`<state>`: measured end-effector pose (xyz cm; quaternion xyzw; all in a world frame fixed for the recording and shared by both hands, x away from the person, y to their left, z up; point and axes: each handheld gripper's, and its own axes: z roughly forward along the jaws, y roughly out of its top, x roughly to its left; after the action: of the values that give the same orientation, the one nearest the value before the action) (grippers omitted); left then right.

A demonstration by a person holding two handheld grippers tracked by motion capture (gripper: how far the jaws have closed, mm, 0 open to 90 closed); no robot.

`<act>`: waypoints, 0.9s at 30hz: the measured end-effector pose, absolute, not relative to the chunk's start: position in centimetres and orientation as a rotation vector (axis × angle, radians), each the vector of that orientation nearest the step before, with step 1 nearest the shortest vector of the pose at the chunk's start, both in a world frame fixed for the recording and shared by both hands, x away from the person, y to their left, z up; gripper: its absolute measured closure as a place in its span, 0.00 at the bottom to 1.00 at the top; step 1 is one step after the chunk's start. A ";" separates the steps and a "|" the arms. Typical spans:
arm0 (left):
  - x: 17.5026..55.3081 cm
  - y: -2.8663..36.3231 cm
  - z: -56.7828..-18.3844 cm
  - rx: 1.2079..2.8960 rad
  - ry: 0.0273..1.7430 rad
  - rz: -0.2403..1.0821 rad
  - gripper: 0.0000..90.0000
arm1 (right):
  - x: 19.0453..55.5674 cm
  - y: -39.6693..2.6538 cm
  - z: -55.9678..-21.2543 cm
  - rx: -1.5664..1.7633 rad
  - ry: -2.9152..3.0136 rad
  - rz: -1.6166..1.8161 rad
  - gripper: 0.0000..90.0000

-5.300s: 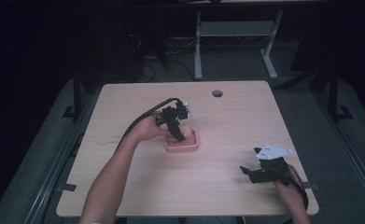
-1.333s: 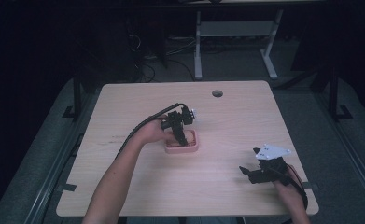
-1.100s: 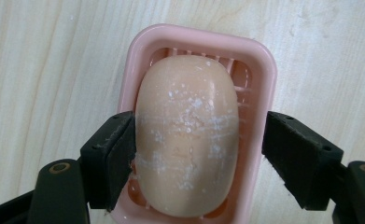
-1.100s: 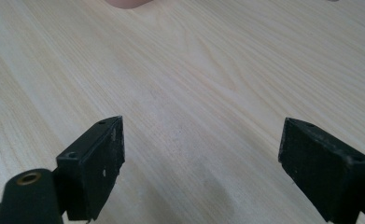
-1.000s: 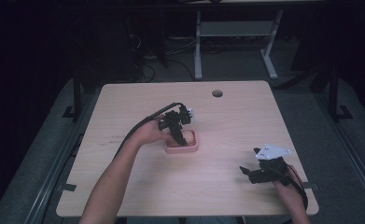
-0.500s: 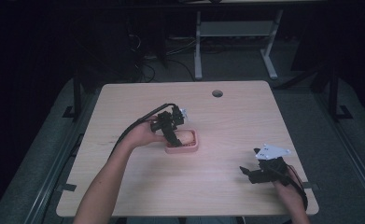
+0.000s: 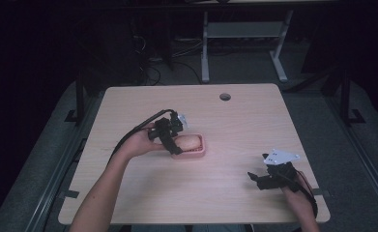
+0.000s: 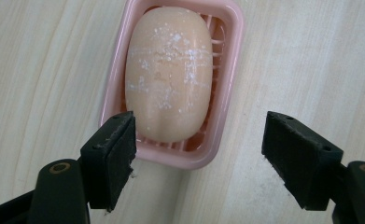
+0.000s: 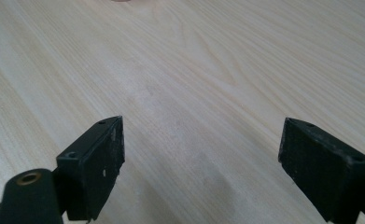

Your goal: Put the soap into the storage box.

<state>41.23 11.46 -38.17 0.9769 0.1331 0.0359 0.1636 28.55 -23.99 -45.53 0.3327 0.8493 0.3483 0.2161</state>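
L gripper (image 8: pixel 196 154) – jaws wide apart, nothing between pads, hovering at near end of pink soap dish (image 8: pixel 227 93). Peach soap bar (image 8: pixel 168 70) lies in dish, white speckles on top, lengthwise, fills most of it. High view: dish near table centre, L hand (image 7: pixel 140 141) just beside its left end. R gripper (image 9: pixel 199 168) – jaws spread, empty, low over bare wood table (image 9: pixel 208 70), near front right corner, well apart from dish.
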 end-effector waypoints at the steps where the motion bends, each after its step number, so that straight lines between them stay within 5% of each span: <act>1: 41.1 11.6 -38.1 2.780 0.383 0.106 0.29 | 28.6 -24.0 -45.6 0.925 2.356 0.964 0.15; 27: 37.7 14.6 -38.2 2.731 0.386 0.135 0.28 | 28.7 -24.2 -45.7 0.955 2.340 0.944 0.15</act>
<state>37.72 14.58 -38.22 0.9712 0.1372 0.0480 0.1889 28.70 -24.22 -45.68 0.3453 0.8461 0.3412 0.2200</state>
